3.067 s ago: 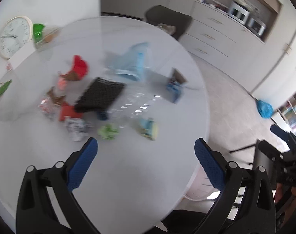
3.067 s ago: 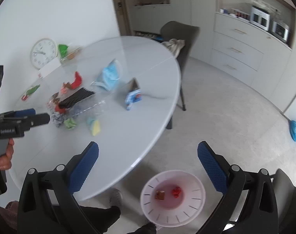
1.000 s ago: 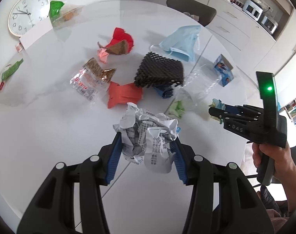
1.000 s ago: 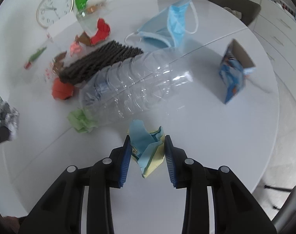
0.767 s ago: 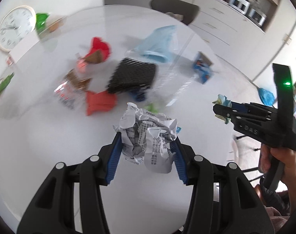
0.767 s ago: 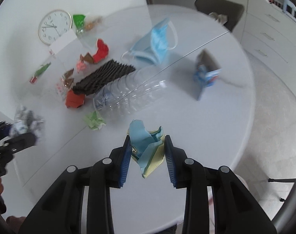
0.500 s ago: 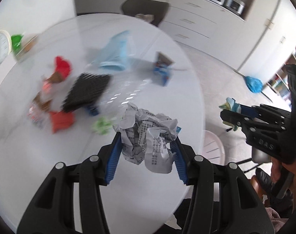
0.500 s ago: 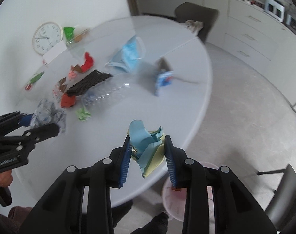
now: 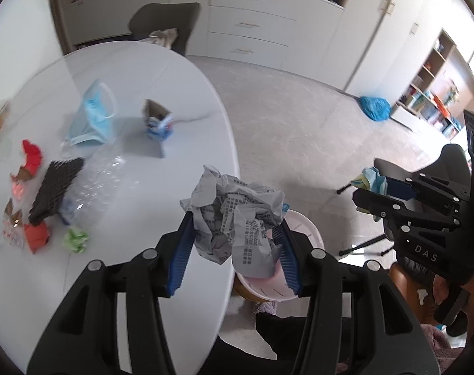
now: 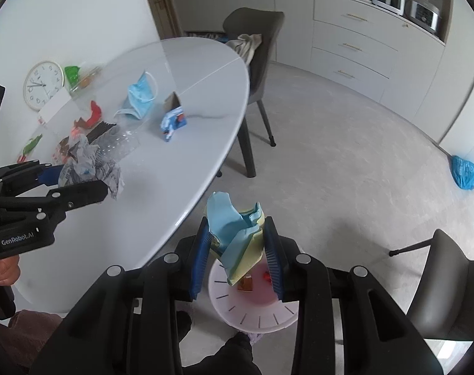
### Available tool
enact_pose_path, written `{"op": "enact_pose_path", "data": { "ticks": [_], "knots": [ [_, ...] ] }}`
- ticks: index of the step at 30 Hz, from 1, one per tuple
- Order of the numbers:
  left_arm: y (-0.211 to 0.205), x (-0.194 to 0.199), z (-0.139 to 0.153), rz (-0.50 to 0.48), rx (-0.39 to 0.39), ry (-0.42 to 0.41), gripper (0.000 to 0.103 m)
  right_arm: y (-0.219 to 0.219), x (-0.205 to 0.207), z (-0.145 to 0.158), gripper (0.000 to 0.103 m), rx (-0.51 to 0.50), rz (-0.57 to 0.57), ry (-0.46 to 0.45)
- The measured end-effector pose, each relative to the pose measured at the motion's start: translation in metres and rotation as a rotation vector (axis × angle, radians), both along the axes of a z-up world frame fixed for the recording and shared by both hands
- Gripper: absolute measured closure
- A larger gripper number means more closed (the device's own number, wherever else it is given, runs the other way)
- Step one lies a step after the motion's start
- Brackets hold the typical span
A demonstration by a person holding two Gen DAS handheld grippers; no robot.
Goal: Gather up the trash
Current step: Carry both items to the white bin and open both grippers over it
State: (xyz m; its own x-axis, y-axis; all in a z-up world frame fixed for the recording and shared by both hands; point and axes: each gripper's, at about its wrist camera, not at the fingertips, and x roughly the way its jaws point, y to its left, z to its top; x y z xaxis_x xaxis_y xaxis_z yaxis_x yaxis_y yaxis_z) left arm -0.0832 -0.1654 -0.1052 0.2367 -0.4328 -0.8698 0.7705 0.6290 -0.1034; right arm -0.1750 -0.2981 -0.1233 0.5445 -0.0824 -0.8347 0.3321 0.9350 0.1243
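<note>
My left gripper (image 9: 235, 250) is shut on a crumpled printed paper ball (image 9: 237, 218), held over the table's near edge just above the pink trash bin (image 9: 302, 234) on the floor. My right gripper (image 10: 237, 247) is shut on a crumpled blue and yellow paper (image 10: 237, 234), directly above the pink bin (image 10: 255, 300), which holds small red and brown scraps. Each gripper shows in the other's view: the left gripper (image 10: 90, 184) with its paper ball (image 10: 87, 162), and the right gripper (image 9: 369, 197) with its blue paper (image 9: 372, 179).
On the white round table (image 9: 143, 162) lie a blue face mask (image 9: 91, 118), a small blue carton (image 9: 159, 123), a clear plastic bottle (image 9: 102, 181), a black mesh pad (image 9: 56, 187), red and green scraps. A grey chair (image 10: 252, 37) stands behind; another chair (image 10: 449, 278) at right.
Both grippers swung with their paper from over the table toward its edge and out to the pink bin on the floor. Grips unchanged.
</note>
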Motion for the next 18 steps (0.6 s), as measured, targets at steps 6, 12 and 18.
{"op": "enact_pose_path", "data": {
  "ticks": [6,12,18],
  "knots": [
    [-0.044,-0.028,-0.019,-0.182,0.046,0.060,0.054,-0.025,-0.025,-0.017,0.069,0.006,-0.042,0.041],
    [-0.081,-0.058,-0.050,-0.326,0.108,0.117,0.039,-0.047,-0.051,-0.041,0.069,0.028,-0.086,0.101],
    [-0.084,-0.067,-0.047,-0.296,0.095,0.117,0.017,-0.054,-0.058,-0.053,0.069,0.055,-0.088,0.109]
  ]
}}
